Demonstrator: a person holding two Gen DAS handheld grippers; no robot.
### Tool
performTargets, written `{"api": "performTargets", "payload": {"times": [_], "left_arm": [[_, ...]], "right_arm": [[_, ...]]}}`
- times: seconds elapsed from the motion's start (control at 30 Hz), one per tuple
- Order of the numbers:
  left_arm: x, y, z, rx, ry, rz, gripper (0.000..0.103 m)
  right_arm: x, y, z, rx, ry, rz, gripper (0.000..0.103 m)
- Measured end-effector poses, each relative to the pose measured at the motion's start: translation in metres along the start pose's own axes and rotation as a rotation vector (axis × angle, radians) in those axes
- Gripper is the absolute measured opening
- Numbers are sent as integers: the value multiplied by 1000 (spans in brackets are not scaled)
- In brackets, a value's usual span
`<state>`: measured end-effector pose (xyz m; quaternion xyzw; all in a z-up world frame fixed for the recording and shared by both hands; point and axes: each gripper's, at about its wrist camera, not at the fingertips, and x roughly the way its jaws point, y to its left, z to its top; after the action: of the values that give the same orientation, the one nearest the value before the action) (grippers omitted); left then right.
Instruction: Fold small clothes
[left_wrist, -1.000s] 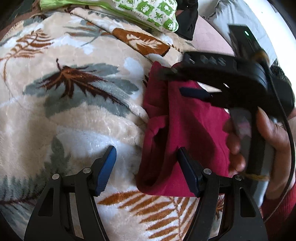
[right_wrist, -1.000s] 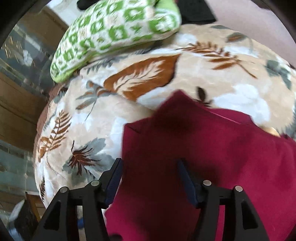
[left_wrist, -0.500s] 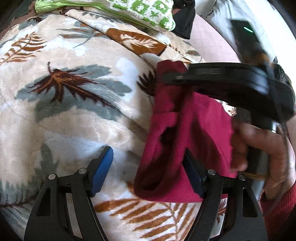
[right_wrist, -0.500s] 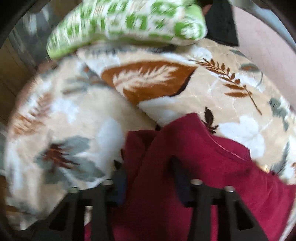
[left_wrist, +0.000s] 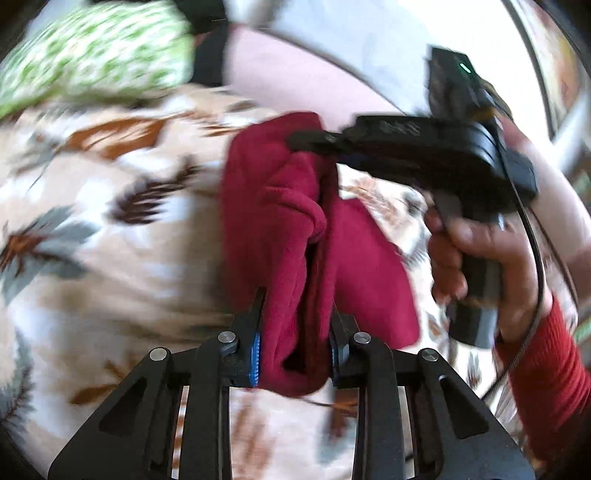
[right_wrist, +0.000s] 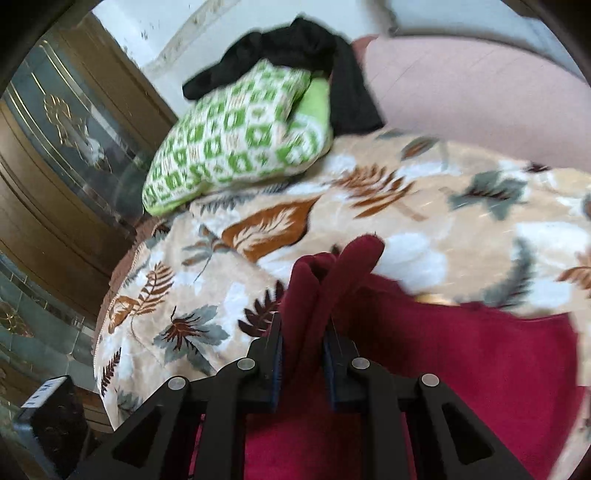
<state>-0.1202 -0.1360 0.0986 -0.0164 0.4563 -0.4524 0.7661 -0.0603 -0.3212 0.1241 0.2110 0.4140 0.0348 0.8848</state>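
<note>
A dark red garment (left_wrist: 273, 206) hangs bunched between my two grippers above a leaf-patterned blanket (left_wrist: 110, 258). My left gripper (left_wrist: 295, 325) has its jaws closing, and its blue pads press a thick fold of the near edge. In the left wrist view my right gripper (left_wrist: 306, 142) grips the far corner, held by a hand (left_wrist: 480, 240) in a red sleeve. In the right wrist view my right gripper (right_wrist: 303, 332) is closing on a raised ridge of the garment (right_wrist: 443, 350), whose remainder spreads to the lower right over the blanket (right_wrist: 424, 206).
A green and white patterned pillow (right_wrist: 236, 136) lies at the blanket's far end with black cloth (right_wrist: 306, 40) behind it. A pink surface (right_wrist: 461, 92) lies beyond. A wooden cabinet with glass (right_wrist: 55, 147) stands to the left. A black device (right_wrist: 48, 417) sits at lower left.
Both grippers went from open around the garment to clamped on it. Both have lifted, pulling the red fabric up off the blanket into a hanging fold.
</note>
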Motion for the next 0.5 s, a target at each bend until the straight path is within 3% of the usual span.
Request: {"api": "performTargets", "payload": {"times": [0.27, 0.4, 0.5], "left_arm": [[70, -103, -2, 140, 94, -84, 25], [118, -128, -18, 171, 170, -57, 25], [142, -133, -27, 164, 220, -26, 25]], "right_arm": [[-84, -92, -28, 54, -60, -121, 15], [-82, -142, -49, 110, -33, -207, 15], [-57, -172, -62, 163, 16, -283, 15]]}}
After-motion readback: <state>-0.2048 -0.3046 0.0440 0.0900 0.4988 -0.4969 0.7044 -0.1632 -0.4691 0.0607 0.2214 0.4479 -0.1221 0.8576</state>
